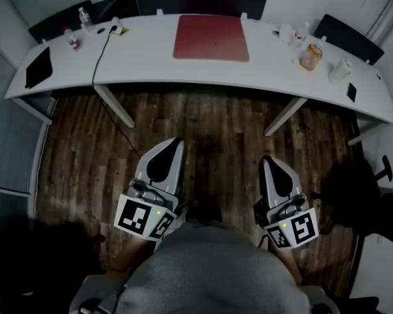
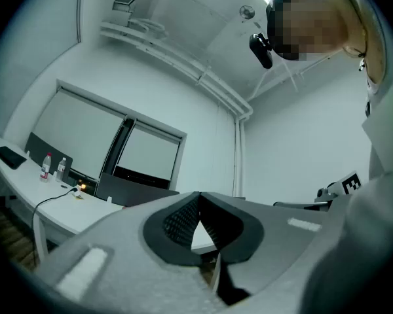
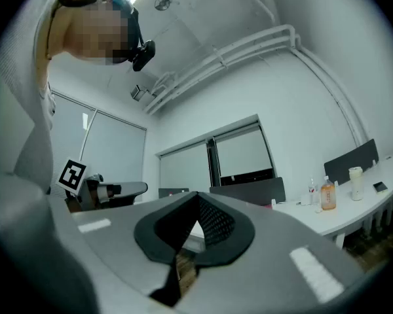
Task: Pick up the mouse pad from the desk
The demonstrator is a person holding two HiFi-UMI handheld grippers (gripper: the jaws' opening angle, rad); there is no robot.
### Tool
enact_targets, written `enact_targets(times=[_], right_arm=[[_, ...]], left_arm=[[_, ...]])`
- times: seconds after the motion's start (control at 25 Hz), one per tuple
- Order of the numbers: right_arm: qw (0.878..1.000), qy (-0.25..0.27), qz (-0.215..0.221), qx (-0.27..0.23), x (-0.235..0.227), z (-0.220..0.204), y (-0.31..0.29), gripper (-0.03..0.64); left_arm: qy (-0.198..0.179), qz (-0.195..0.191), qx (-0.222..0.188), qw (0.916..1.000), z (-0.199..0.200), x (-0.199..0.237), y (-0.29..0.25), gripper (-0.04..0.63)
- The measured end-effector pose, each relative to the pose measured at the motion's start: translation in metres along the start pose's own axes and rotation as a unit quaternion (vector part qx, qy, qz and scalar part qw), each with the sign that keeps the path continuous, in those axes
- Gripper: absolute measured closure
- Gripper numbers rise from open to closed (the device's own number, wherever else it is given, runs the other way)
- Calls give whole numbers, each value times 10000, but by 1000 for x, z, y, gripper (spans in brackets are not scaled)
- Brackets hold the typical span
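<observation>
The mouse pad (image 1: 211, 38) lies flat on the white table (image 1: 150, 67), near its far edge and about midway along it. It is a red rectangle. In the head view it looks wider than it is deep, so its long axis seems to run 9 to 3 o'clock along the table, with its edges square to the table's edge.

Both tools hang well short of it, over the wooden floor (image 1: 209, 126) and close to the person's body. From the left hand-held gripper (image 1: 173, 142) the pad sits at about 1 o'clock. From the right hand-held gripper (image 1: 268, 160) it sits at about 11 o'clock. The near edge of the table and a strip of floor lie between them and the pad. Both tips point roughly to 12 o'clock, towards the table.

Each hand-held gripper is clenched with nothing between its pads. The left gripper view shows the dark pads meeting at a point (image 2: 198, 200), and the right gripper view shows the same (image 3: 198, 200).

Only the head view shows the pad's top face. It also shows an orange bottle (image 1: 310, 56) and a white cup (image 1: 339, 70) at 2 o'clock, and a black cable (image 1: 99, 54) at 10 o'clock. The left gripper view looks level along the table's left end, past small bottles (image 2: 47, 165), and catches the other tool's marker cube (image 2: 351, 183). The right gripper view shows the orange bottle side-on (image 3: 327, 195).
</observation>
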State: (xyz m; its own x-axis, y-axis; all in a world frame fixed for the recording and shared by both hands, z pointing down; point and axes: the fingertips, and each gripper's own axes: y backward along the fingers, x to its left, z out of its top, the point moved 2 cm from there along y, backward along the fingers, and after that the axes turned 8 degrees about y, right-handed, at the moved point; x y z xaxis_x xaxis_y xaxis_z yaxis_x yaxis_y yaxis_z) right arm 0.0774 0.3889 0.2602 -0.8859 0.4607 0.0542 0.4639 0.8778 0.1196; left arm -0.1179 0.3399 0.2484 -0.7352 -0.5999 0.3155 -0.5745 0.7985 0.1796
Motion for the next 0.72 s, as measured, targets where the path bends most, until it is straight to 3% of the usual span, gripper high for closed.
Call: enact_targets(times=[0.72], right_arm=[[9999, 128, 39, 97, 23, -7, -3, 617]], left_arm=[[7, 120, 84, 9999, -3, 14, 22, 598]])
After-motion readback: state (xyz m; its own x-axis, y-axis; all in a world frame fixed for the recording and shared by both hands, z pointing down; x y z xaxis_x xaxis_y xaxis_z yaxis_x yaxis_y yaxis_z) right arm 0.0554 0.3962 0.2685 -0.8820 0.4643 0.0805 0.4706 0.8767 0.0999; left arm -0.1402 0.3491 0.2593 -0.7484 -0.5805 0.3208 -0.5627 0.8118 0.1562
